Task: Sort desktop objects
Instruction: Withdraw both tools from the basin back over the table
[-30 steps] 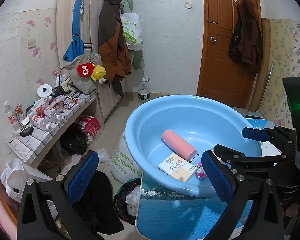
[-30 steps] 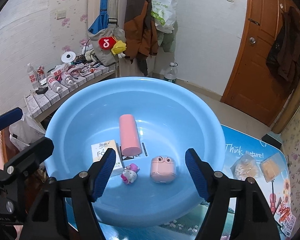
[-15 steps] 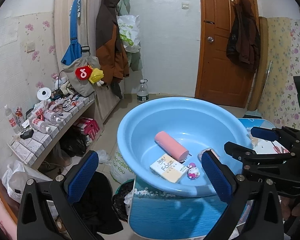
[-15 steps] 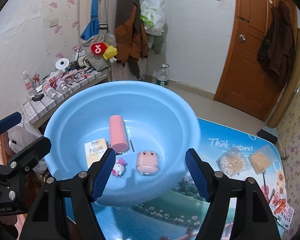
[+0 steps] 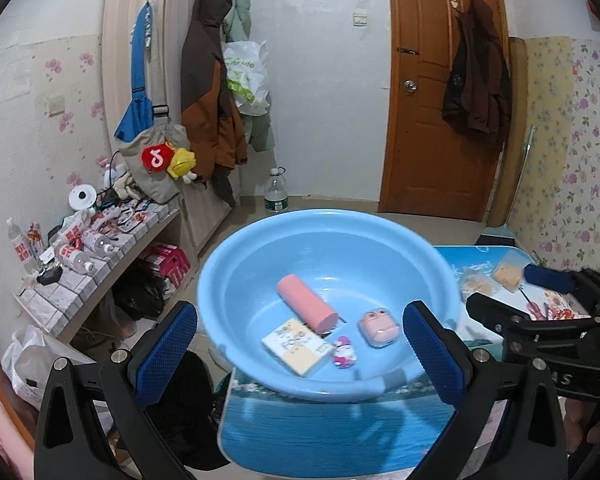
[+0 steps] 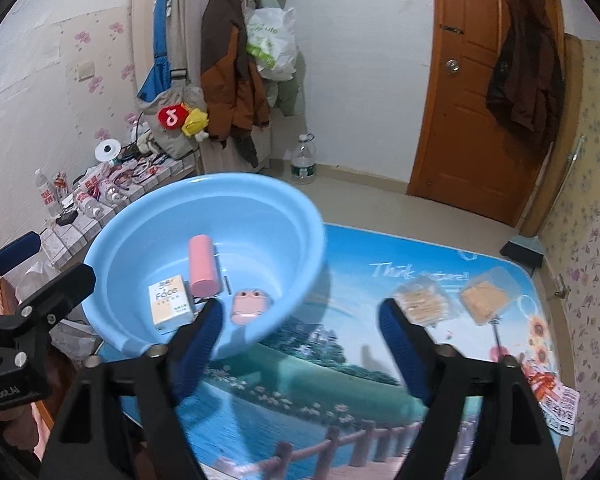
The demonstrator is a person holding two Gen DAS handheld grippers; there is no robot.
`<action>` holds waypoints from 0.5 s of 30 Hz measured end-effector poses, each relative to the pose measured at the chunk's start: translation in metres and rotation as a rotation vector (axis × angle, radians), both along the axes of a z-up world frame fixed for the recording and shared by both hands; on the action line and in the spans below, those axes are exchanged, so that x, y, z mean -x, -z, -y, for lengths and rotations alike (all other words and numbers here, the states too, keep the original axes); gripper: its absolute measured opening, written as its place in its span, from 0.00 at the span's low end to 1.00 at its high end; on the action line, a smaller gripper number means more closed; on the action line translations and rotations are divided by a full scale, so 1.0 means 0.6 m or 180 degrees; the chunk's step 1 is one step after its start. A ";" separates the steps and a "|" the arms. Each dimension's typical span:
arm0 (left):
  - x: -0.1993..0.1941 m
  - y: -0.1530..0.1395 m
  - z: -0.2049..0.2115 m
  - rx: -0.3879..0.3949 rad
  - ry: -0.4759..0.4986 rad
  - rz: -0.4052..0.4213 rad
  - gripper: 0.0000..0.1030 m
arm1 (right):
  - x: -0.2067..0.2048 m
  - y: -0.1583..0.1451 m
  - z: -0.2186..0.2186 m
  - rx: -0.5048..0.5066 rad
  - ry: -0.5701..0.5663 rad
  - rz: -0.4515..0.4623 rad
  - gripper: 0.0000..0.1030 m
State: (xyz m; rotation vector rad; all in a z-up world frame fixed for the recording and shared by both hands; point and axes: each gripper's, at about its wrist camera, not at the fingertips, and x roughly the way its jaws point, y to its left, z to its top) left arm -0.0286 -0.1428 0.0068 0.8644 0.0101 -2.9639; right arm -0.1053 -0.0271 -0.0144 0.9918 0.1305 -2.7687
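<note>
A light blue basin stands at the left end of a picture-printed table. In it lie a pink cylinder, a white and yellow "Face" tissue pack, a pink earbud case and a small pink and white figure. My left gripper is open and empty, near the basin's near rim. My right gripper is open and empty, right of the basin. Two clear snack packets lie at the table's right.
A tiled shelf with bottles and clutter runs along the left wall. Coats and bags hang above it. A wooden door is at the back. A water bottle stands on the floor. A paper leaflet lies near the table's right edge.
Both grippers have drawn back and up from the basin, which now looks smaller. The right gripper has swung right over the table, bringing the snack packets into view. Both stay open.
</note>
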 end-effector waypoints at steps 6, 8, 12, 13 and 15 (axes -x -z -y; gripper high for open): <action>-0.012 -0.011 -0.053 0.0031 0.0101 -0.0044 1.00 | -0.030 -0.021 -0.044 0.0036 0.0097 -0.0104 0.89; -0.015 -0.014 -0.066 0.0039 0.0104 -0.0047 1.00 | -0.039 -0.026 -0.058 0.0044 0.0130 -0.0118 0.89; -0.018 -0.019 -0.088 0.0057 0.0089 -0.0036 1.00 | -0.057 -0.037 -0.085 0.0067 0.0196 -0.0165 0.89; -0.020 -0.021 -0.095 0.0043 0.0089 -0.0044 1.00 | -0.063 -0.039 -0.093 0.0065 0.0216 -0.0180 0.89; -0.023 -0.025 -0.102 0.0024 0.0097 -0.0057 1.00 | -0.071 -0.042 -0.103 0.0059 0.0253 -0.0198 0.89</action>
